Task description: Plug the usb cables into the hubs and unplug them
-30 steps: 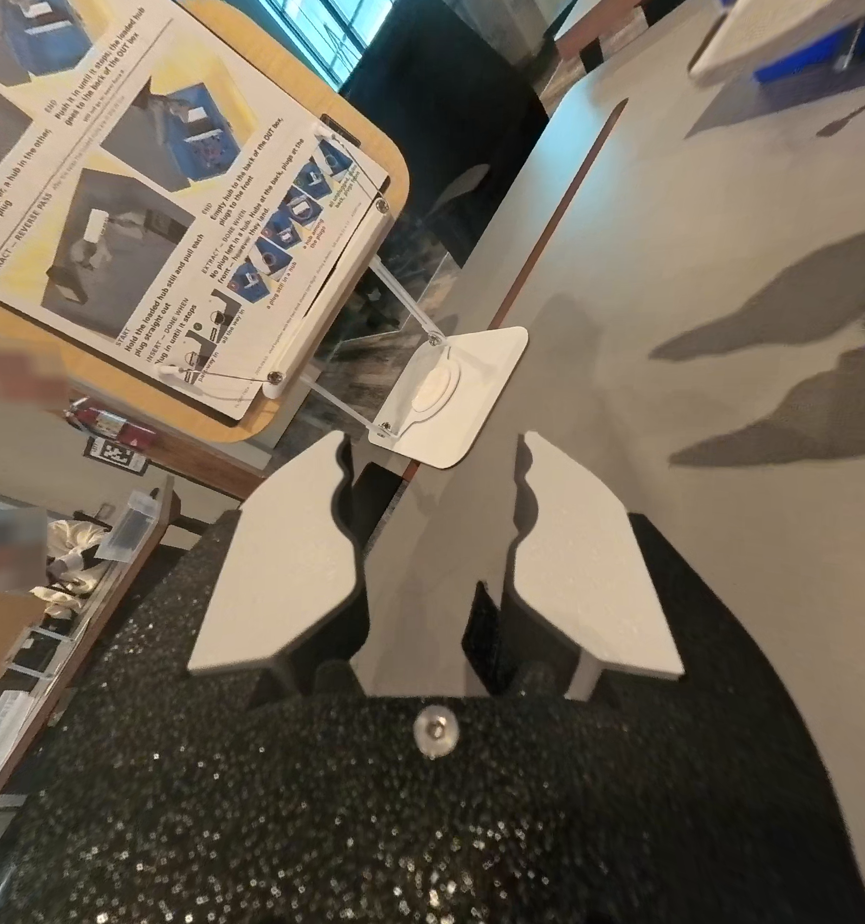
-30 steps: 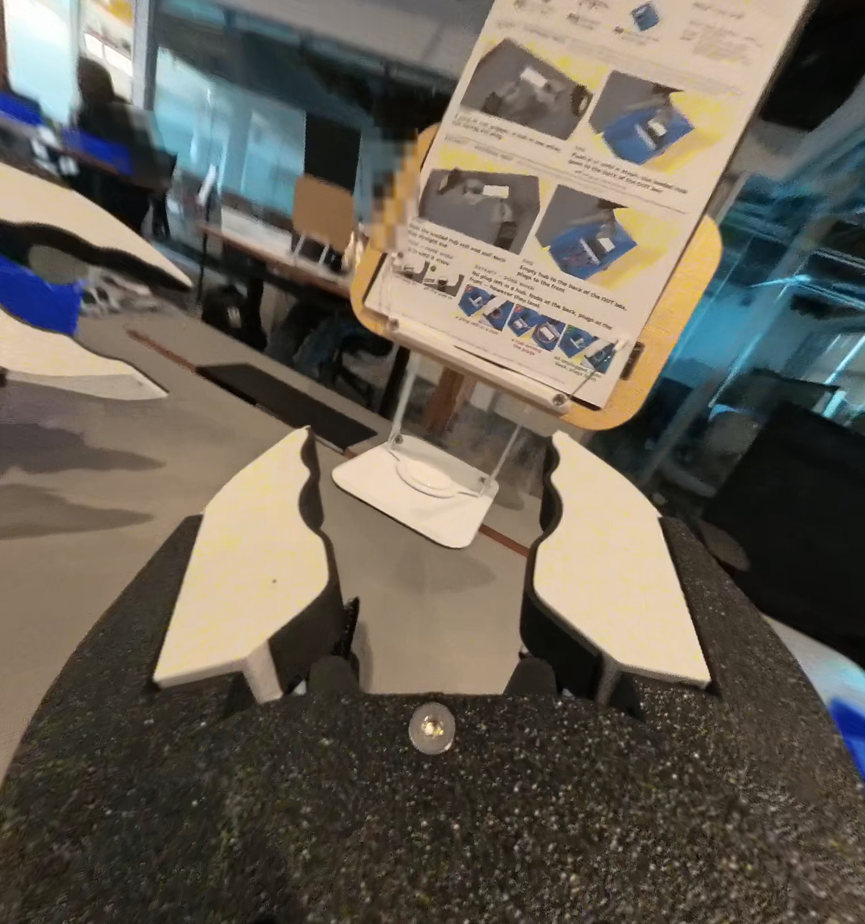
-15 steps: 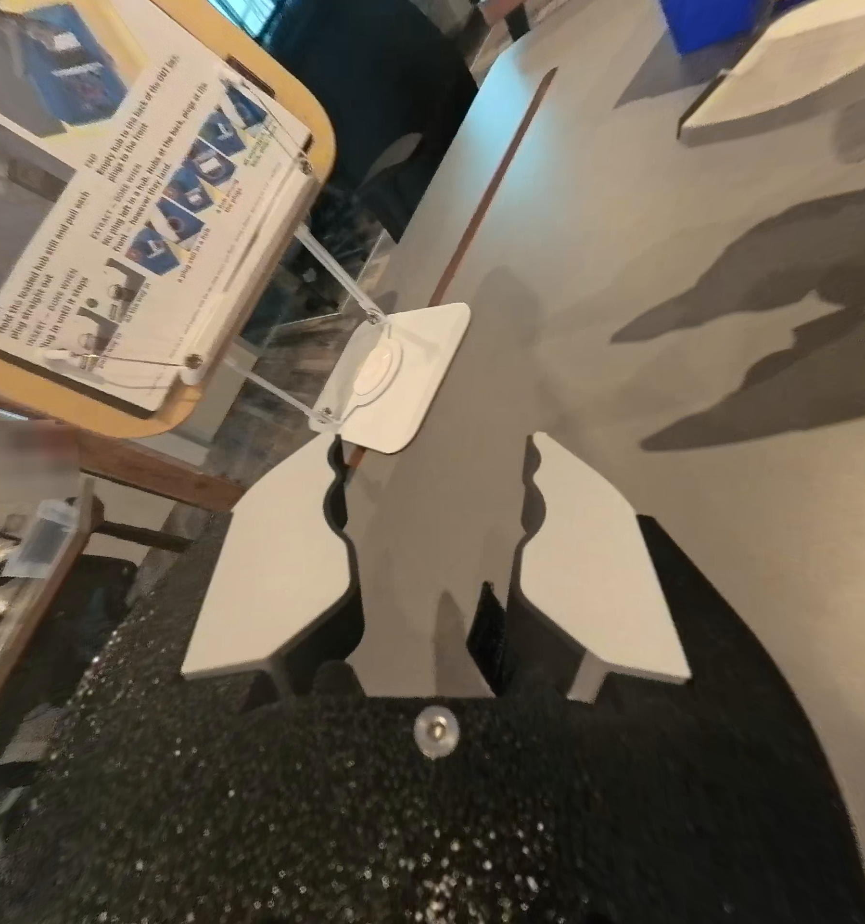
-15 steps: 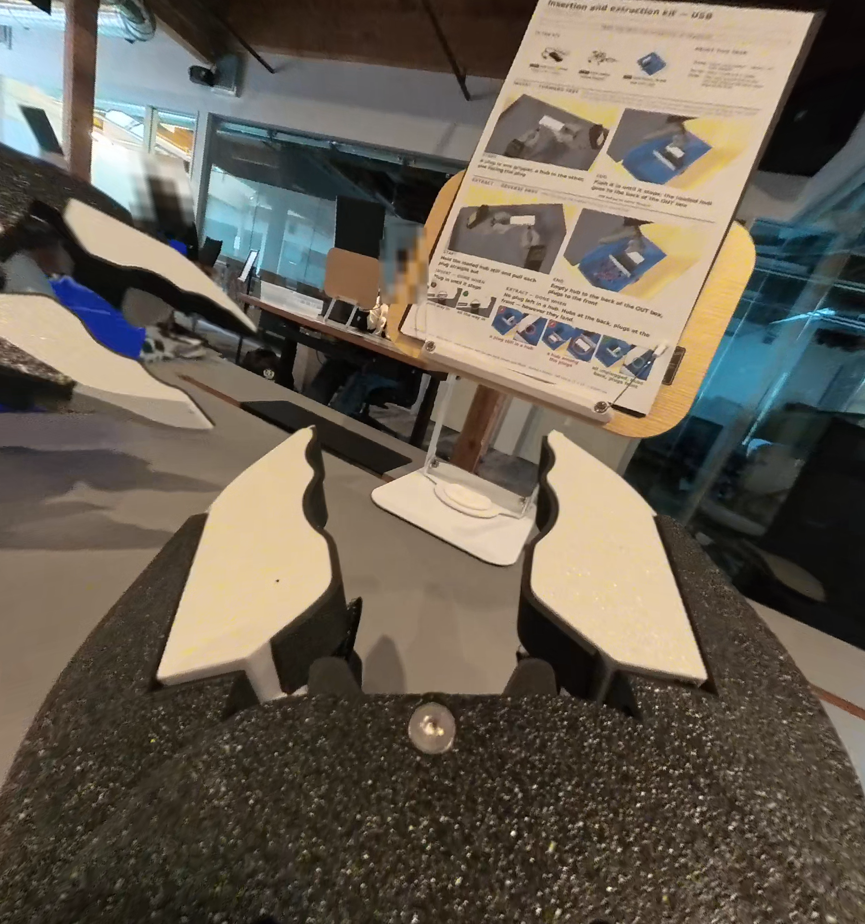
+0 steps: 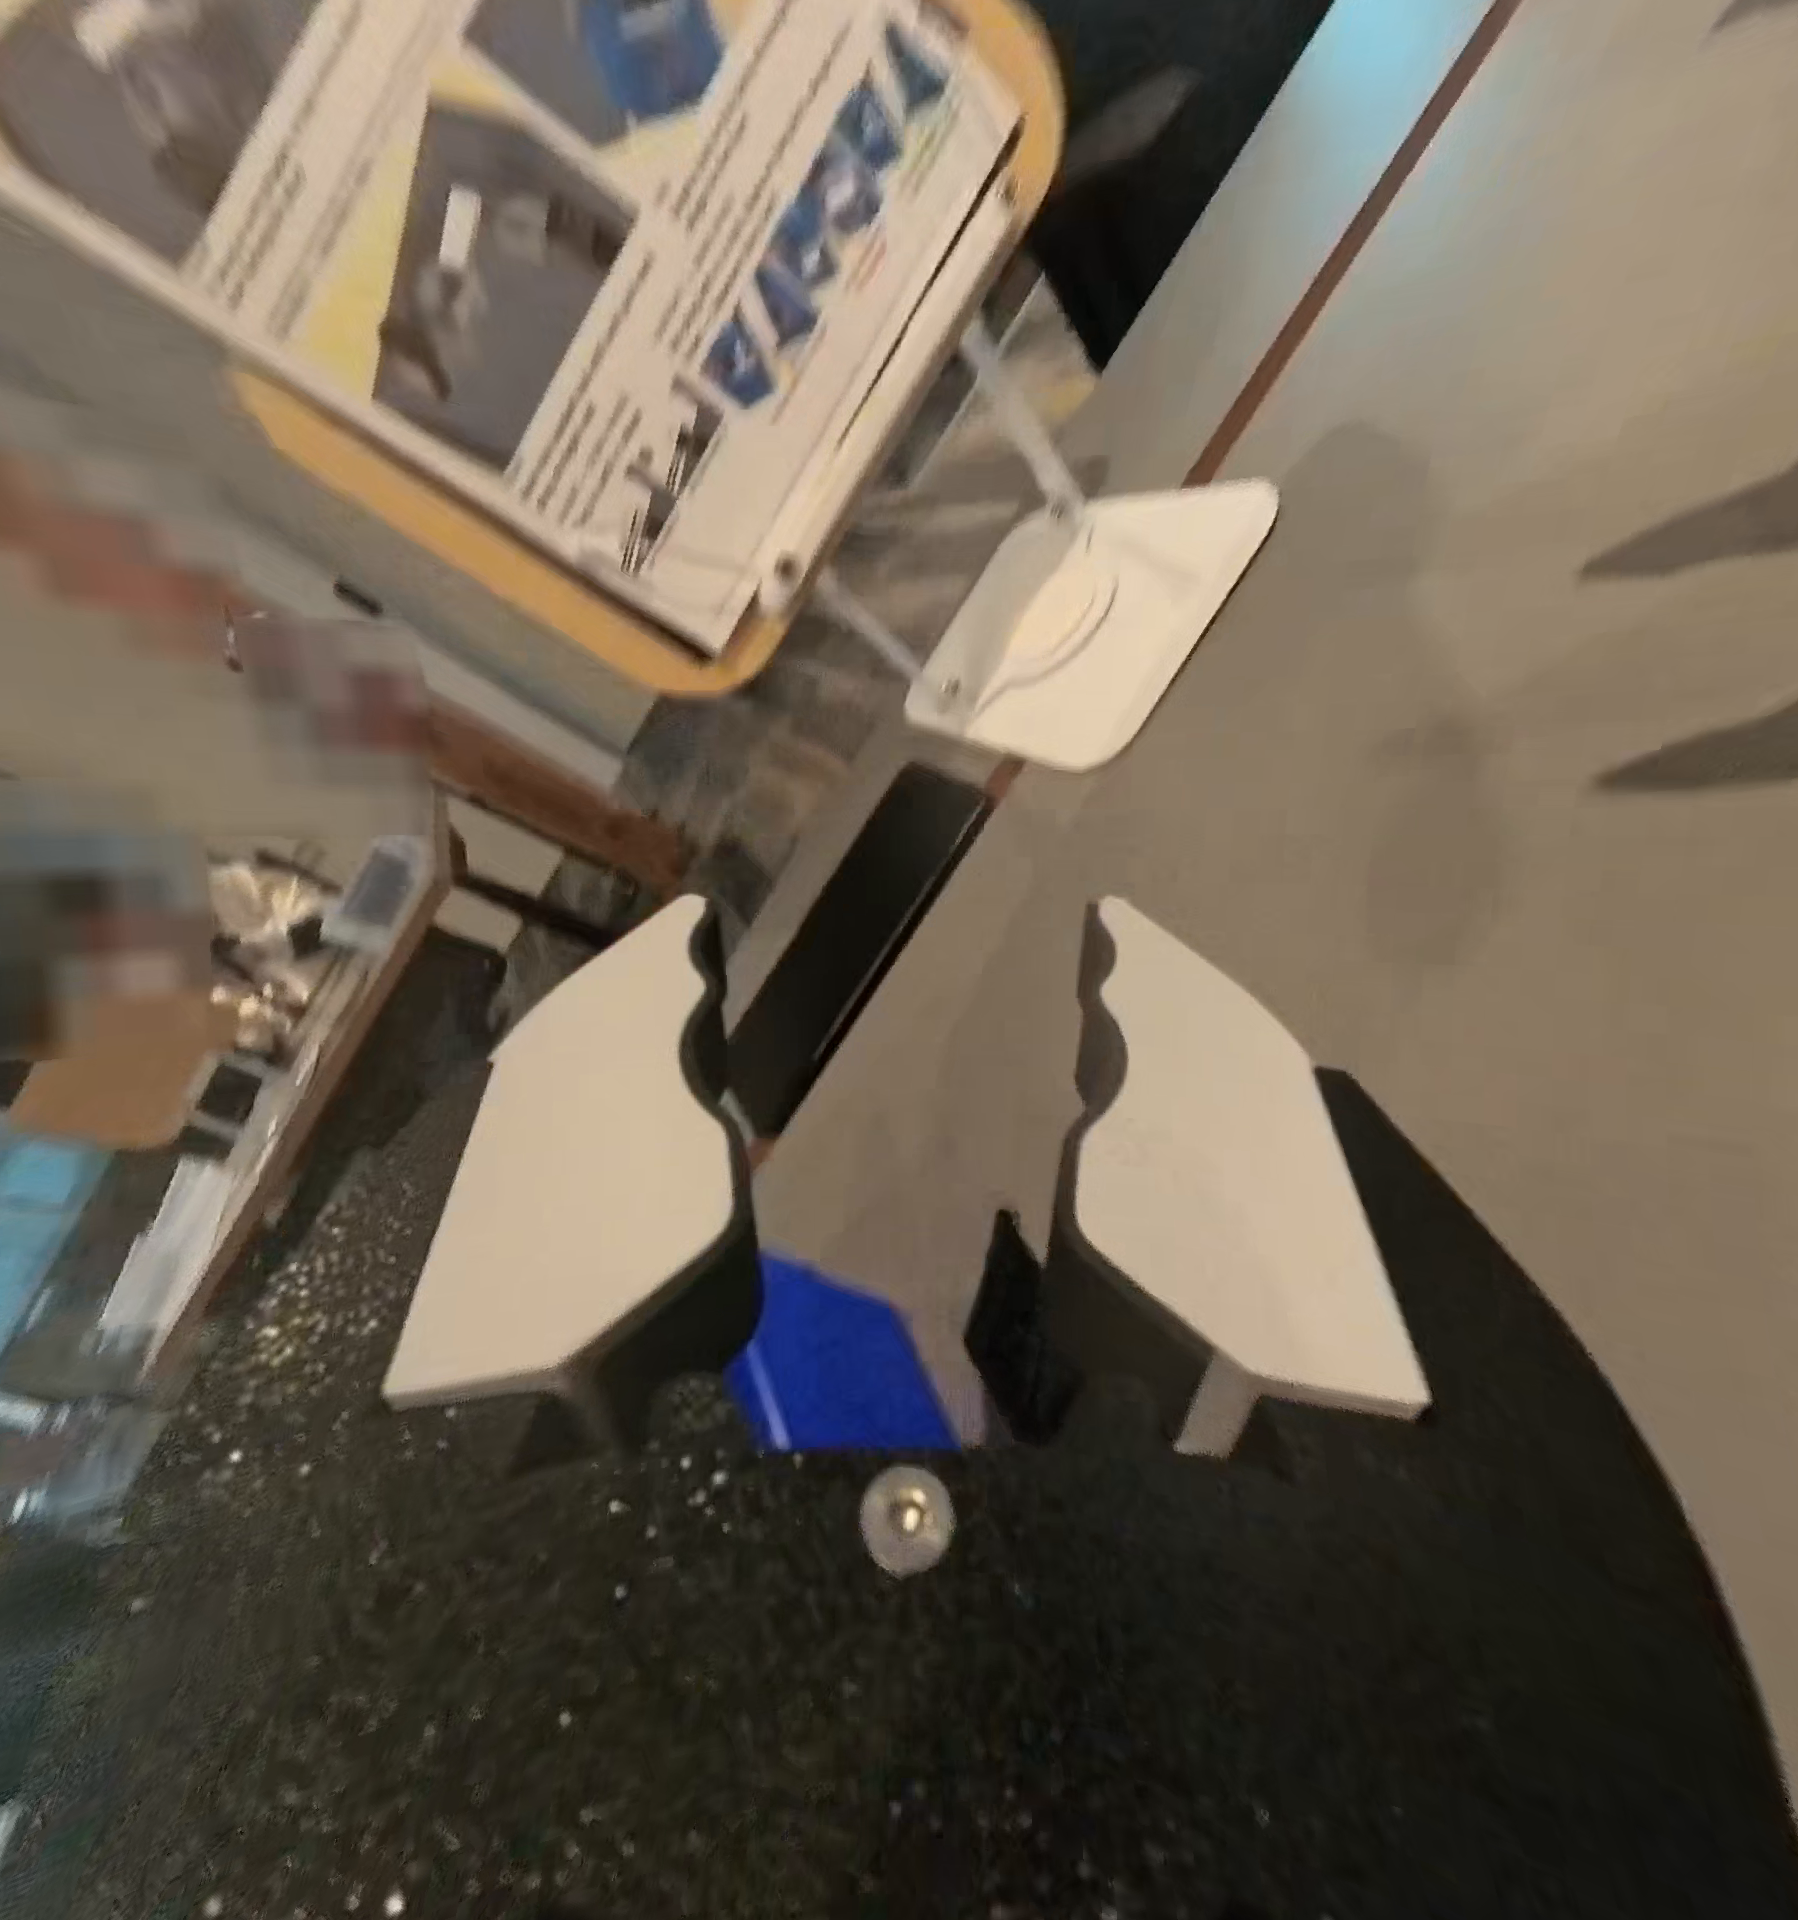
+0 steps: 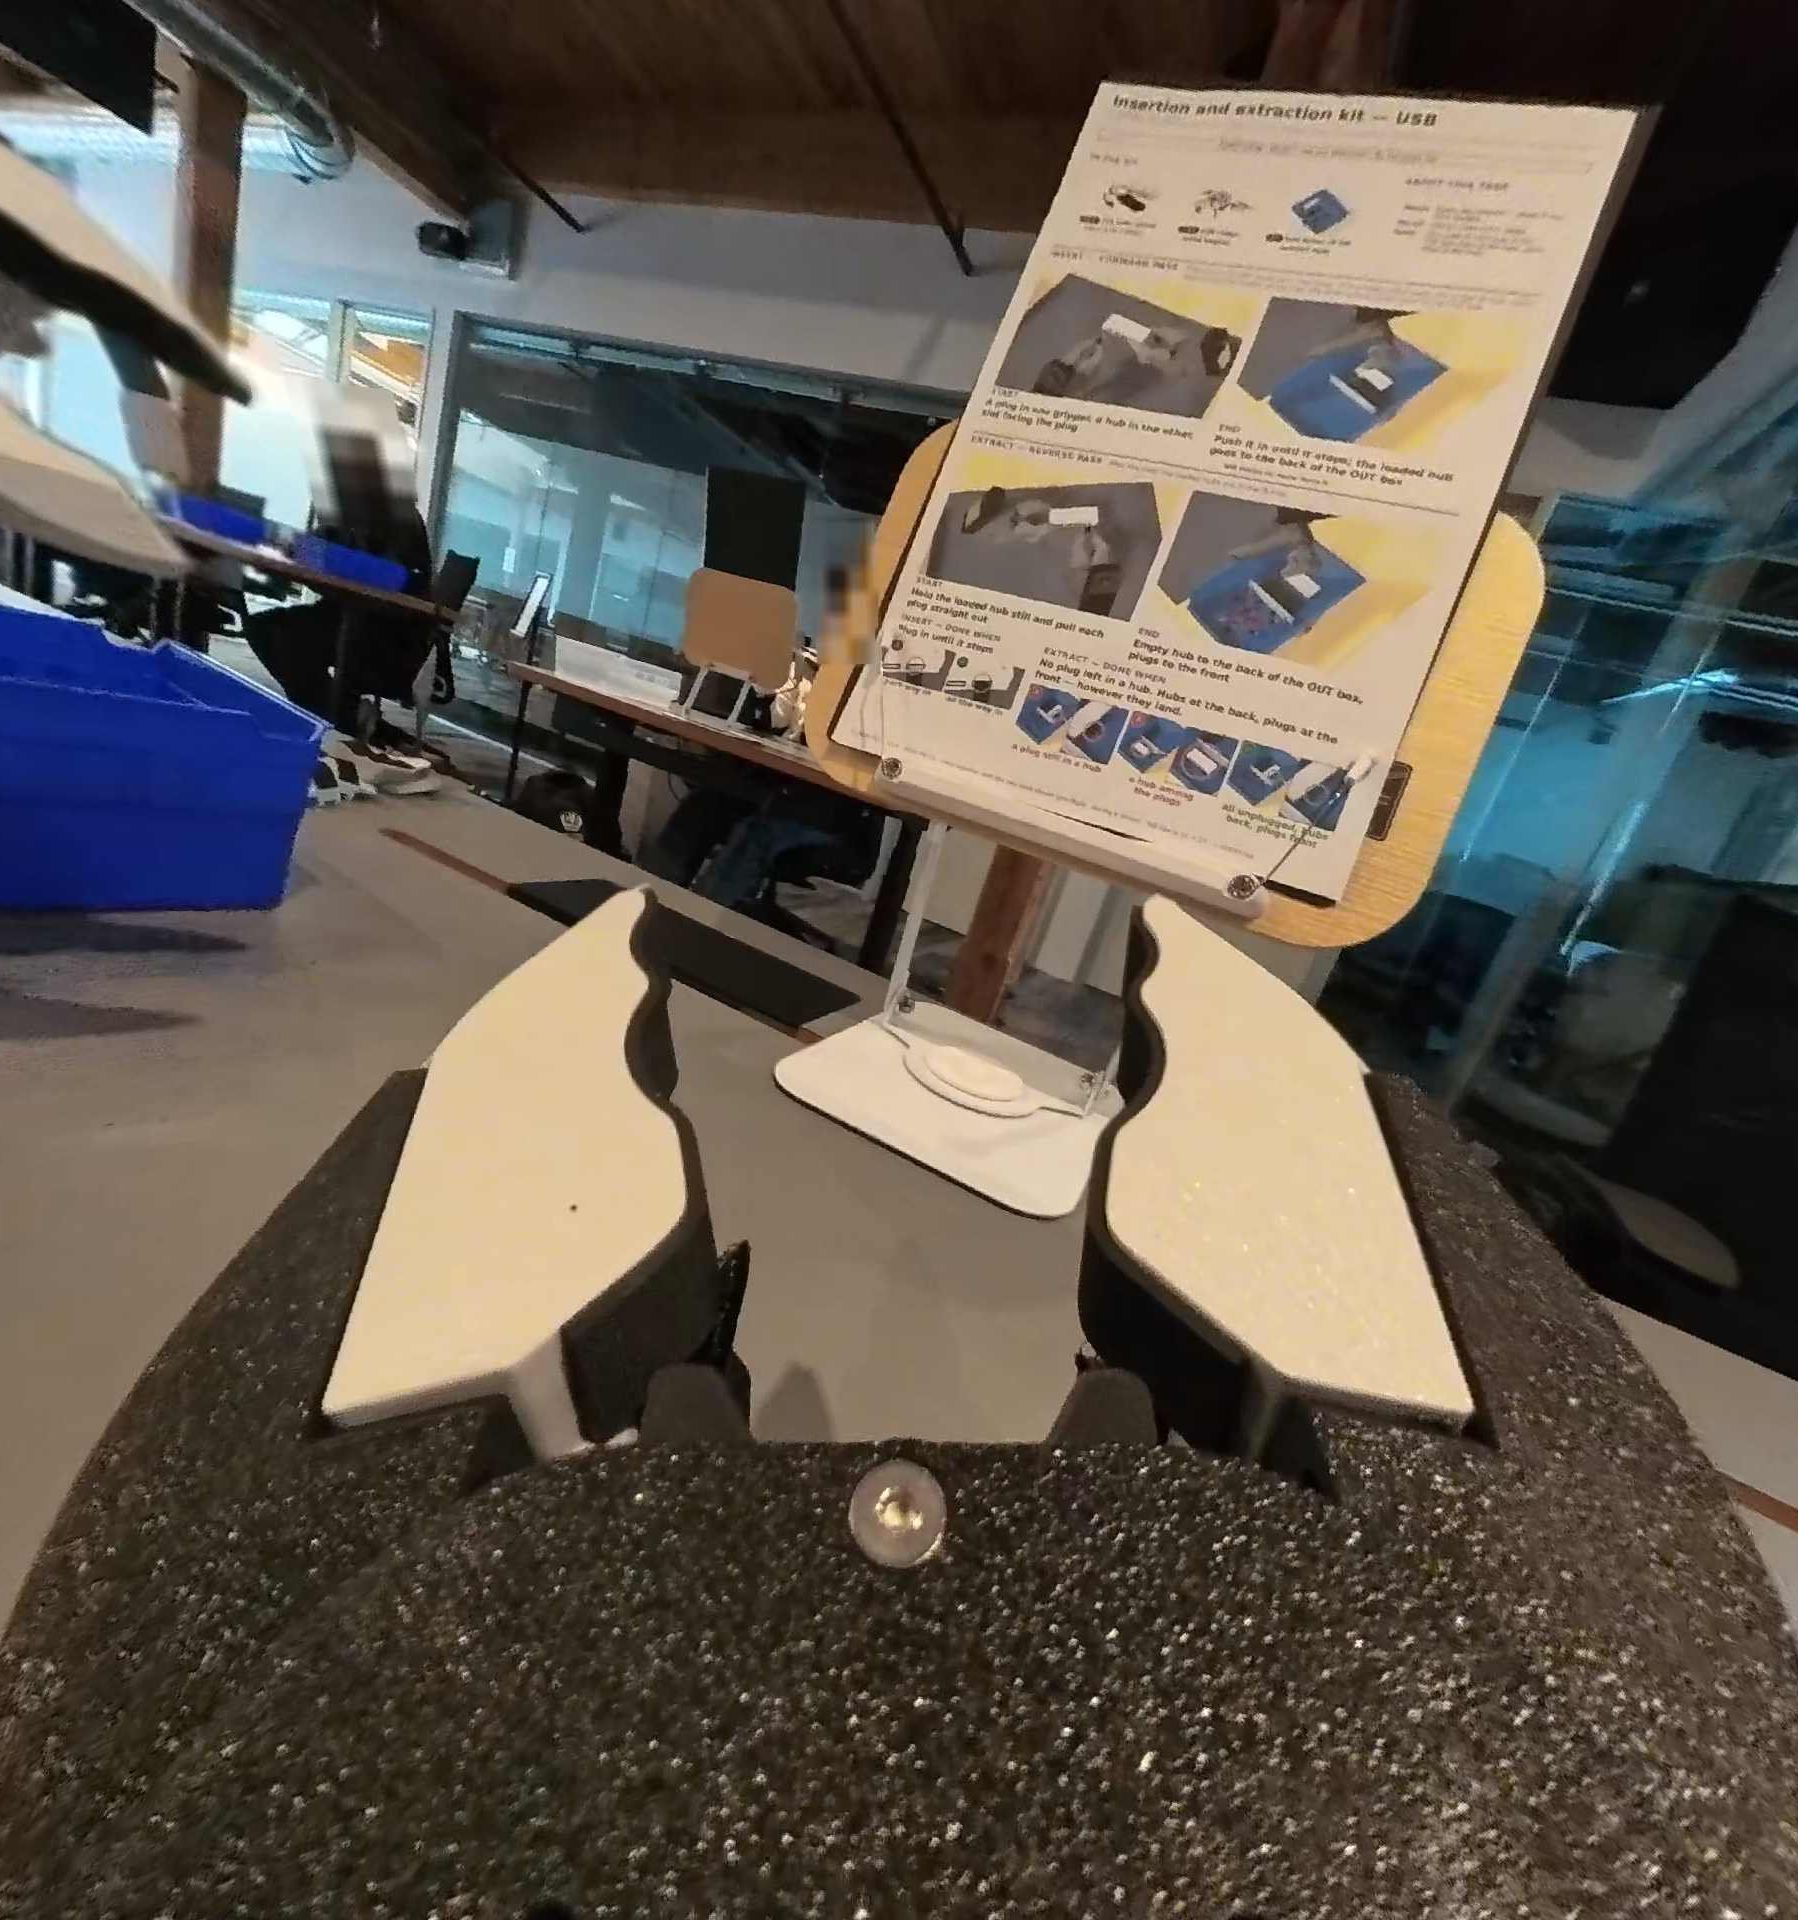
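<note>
No USB cable or hub shows in either view. My left gripper [image 5: 895,914] is open and empty, held above the grey table [image 5: 1497,935] near its far edge; the view is blurred. A corner of a blue bin [image 5: 833,1361] shows low between its fingers. My right gripper [image 6: 890,914] is open and empty, low over the table and facing a printed instruction sheet [image 6: 1238,499] on a stand. A blue bin [image 6: 116,758] stands at the left. The left gripper's white fingers [image 6: 43,488] show blurred at the upper left.
The sheet's stand has a white base [image 6: 957,1101] on the table, which also shows in the left wrist view [image 5: 1092,623]. A black strip [image 6: 729,966] lies by the table's far edge. Desks and chairs stand beyond the table.
The left gripper has swung and pulled back, so a blue bin corner now shows between its fingers. The right gripper's view has shifted, bringing the blue bin in at the left. Both stay open.
</note>
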The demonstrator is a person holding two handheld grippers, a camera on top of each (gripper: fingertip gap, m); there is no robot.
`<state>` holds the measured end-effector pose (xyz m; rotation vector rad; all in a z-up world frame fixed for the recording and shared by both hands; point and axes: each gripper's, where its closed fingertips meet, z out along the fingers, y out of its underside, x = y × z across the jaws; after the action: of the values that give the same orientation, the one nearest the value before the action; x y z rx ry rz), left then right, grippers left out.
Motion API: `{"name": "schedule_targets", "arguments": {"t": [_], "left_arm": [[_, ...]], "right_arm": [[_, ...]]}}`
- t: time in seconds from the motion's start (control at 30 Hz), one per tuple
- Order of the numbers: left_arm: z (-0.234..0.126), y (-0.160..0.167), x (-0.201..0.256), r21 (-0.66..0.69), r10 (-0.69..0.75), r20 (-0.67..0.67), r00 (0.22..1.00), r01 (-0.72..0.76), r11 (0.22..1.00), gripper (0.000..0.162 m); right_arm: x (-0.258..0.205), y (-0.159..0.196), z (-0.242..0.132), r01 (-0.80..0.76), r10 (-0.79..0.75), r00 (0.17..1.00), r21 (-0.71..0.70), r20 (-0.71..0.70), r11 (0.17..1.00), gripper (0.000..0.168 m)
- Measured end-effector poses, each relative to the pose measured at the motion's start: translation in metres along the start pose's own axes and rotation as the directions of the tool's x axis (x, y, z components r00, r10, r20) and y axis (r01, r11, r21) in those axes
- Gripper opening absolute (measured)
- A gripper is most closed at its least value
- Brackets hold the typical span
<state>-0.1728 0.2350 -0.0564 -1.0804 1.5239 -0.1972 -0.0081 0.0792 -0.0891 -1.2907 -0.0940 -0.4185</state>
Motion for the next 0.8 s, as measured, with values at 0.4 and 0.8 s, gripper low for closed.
{"name": "schedule_targets", "arguments": {"t": [0.4,0.8], "left_arm": [[-0.104,0.152,-0.01,-0.408,-0.332,0.152,0.931,0.365,0.837,0.077],[-0.104,0.203,0.026,-0.619,-0.312,0.118,0.943,0.315,0.719,0.042]], "right_arm": [[-0.005,0.0,0.0,-0.037,0.037,0.999,0.002,0.021,0.999,0.08],[-0.002,-0.001,-0.002,-0.049,0.049,0.999,0.002,0.009,0.999,0.078]]}}
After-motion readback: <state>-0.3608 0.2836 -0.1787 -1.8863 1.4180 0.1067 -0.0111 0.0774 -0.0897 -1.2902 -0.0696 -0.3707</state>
